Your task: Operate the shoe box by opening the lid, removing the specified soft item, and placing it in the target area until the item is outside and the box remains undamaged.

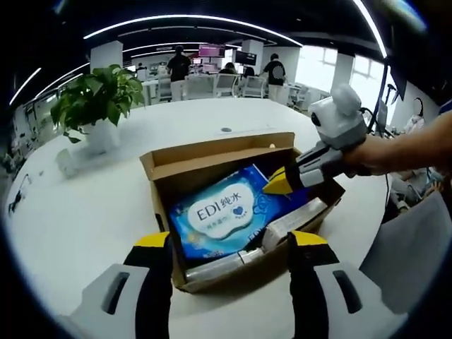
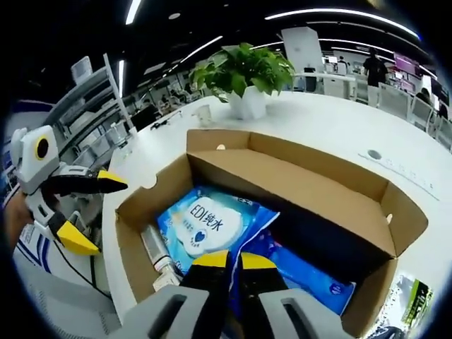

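"EDI" and the Chinese characters "纯水" are printed in white on the blue soft pack (image 1: 227, 212) (image 2: 206, 224); smaller print underneath cannot be read.

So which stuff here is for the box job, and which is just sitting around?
For the job:
- open shoe box
- blue wipes pack
- right gripper, closed on the pack
- left gripper, open at the box

Just sitting around:
- potted plant
- white tube in the box
- white table

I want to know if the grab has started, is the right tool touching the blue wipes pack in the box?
Touching. In the right gripper view the right tool has its yellow-tipped jaws nearly closed on the edge of the blue wipes pack in the shoe box.
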Demonstrator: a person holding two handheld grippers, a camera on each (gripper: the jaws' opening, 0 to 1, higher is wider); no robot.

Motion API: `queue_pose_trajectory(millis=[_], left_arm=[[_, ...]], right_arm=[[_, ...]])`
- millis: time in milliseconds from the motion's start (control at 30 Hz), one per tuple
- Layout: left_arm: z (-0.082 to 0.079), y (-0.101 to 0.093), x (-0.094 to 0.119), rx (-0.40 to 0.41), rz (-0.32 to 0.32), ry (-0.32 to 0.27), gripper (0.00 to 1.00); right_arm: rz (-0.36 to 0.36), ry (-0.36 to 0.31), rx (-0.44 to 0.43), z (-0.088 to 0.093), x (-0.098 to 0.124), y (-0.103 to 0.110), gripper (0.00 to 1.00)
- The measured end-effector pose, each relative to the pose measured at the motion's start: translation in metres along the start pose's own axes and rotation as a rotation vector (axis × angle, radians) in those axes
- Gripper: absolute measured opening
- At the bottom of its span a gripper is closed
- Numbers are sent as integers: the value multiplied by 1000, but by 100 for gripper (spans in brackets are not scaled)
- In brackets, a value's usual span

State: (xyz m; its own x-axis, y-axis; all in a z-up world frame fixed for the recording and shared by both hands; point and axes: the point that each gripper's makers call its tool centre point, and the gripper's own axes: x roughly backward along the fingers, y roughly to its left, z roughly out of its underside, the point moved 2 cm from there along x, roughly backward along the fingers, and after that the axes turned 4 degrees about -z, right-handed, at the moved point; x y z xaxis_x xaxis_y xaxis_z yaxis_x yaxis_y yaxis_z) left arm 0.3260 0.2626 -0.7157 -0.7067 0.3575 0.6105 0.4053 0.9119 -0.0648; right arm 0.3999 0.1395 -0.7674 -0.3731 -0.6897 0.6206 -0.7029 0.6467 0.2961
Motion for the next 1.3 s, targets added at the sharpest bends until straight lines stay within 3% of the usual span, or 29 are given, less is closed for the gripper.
queue_pose_trajectory(millis=[267, 467, 900, 1300], left_arm=[[-3, -1, -8, -3, -3, 17, 62], [-5, 5, -18, 11, -19, 41, 51], [6, 16, -50, 6, -43, 184, 29], [26, 19, -73, 0, -40, 337, 27]], right_arm=[[17, -36, -10, -2, 13, -5, 0], [34, -57, -10, -1, 18, -9, 0], [53, -75, -15, 3, 25, -13, 0], [70, -61, 8, 8, 29, -16, 0]])
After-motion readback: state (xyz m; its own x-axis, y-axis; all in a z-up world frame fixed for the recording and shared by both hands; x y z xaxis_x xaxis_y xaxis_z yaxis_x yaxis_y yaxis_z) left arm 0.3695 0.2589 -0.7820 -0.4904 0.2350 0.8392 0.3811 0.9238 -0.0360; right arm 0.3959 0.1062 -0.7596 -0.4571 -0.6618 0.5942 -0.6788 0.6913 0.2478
